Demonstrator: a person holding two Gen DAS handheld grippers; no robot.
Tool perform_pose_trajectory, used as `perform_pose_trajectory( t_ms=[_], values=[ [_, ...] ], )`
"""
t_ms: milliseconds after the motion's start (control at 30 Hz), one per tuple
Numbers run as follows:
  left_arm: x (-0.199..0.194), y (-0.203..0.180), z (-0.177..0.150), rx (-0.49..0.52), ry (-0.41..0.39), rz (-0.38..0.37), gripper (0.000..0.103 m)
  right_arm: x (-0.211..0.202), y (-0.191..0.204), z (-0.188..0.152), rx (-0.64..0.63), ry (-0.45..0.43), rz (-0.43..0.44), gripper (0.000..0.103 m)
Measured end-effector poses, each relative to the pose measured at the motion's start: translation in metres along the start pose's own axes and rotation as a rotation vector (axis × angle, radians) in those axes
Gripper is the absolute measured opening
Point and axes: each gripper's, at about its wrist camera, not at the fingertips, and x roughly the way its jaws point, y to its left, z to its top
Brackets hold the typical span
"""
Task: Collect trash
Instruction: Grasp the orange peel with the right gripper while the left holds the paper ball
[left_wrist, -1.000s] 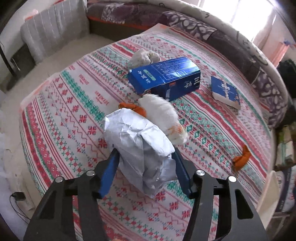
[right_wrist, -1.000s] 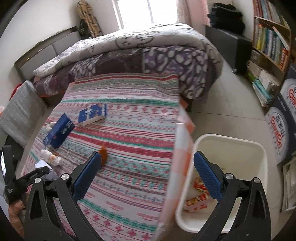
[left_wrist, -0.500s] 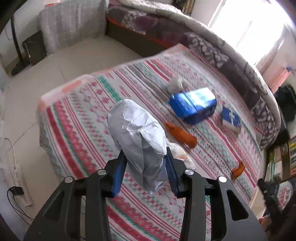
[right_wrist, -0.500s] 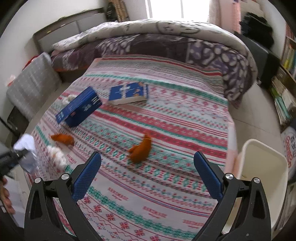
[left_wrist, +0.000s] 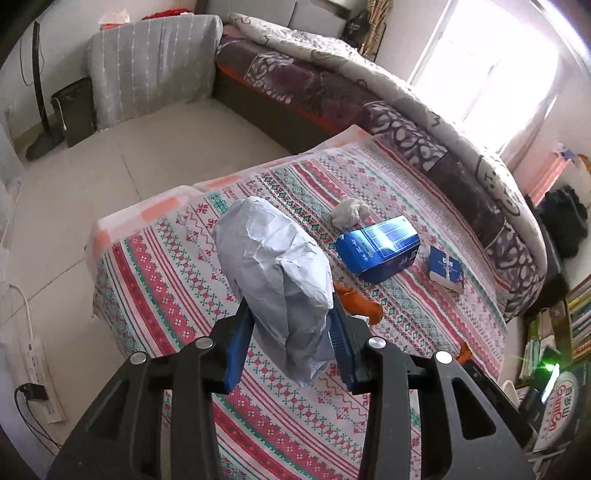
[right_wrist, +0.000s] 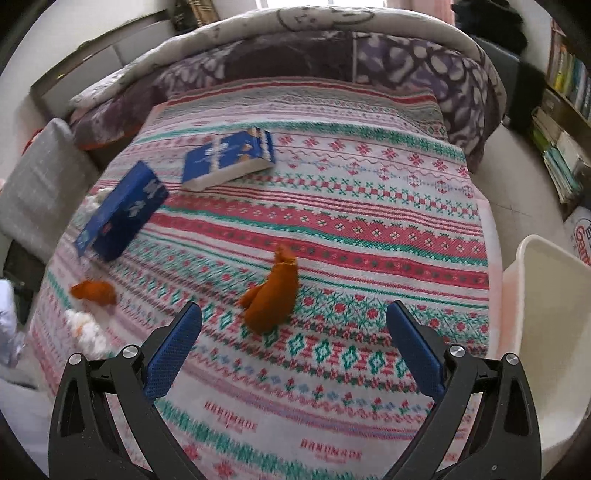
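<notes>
My left gripper (left_wrist: 291, 325) is shut on a crumpled grey-white bag (left_wrist: 275, 273) and holds it up above the near corner of the patterned bedspread (left_wrist: 166, 273). My right gripper (right_wrist: 293, 326) is open and empty, just above the bedspread (right_wrist: 369, 236), with an orange peel (right_wrist: 271, 297) lying between and a little beyond its fingers. A second orange peel (right_wrist: 94, 291) and a white crumpled wad (right_wrist: 86, 328) lie at the left. Another crumpled paper ball (left_wrist: 349, 212) sits beside the blue box (left_wrist: 380, 247). The white bin (right_wrist: 546, 317) stands at the right of the bed.
A blue book (right_wrist: 229, 157) and the blue box (right_wrist: 120, 210) lie on the bed. A folded purple-grey quilt (right_wrist: 332, 55) covers the far end. Bookshelves (right_wrist: 565, 110) stand at the right. A grey padded chair (left_wrist: 151, 62) and a power strip (left_wrist: 37, 376) are on the floor side.
My left gripper has lifted the grey bag up and away from the bed. My right gripper has swung from over the bin to over the bed, close to the orange peel.
</notes>
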Motion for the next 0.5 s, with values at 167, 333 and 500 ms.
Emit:
perform_pose_trajectory(
  t_ms=[167,333,500],
  values=[
    [0.005,0.001,-0.001,0.005,0.018,-0.001,0.040,0.015,0.011,0.004,-0.028,-0.017,-0.044,0.081],
    [0.004,0.001,0.000,0.017,0.011,0.007,0.040,0.028,0.020,0.005,-0.058,0.005,-0.045,0.029],
    [0.003,-0.002,0.001,0.023,0.002,0.007,0.040,0.015,0.031,0.006,-0.085,-0.029,0.047,0.018]
  ],
)
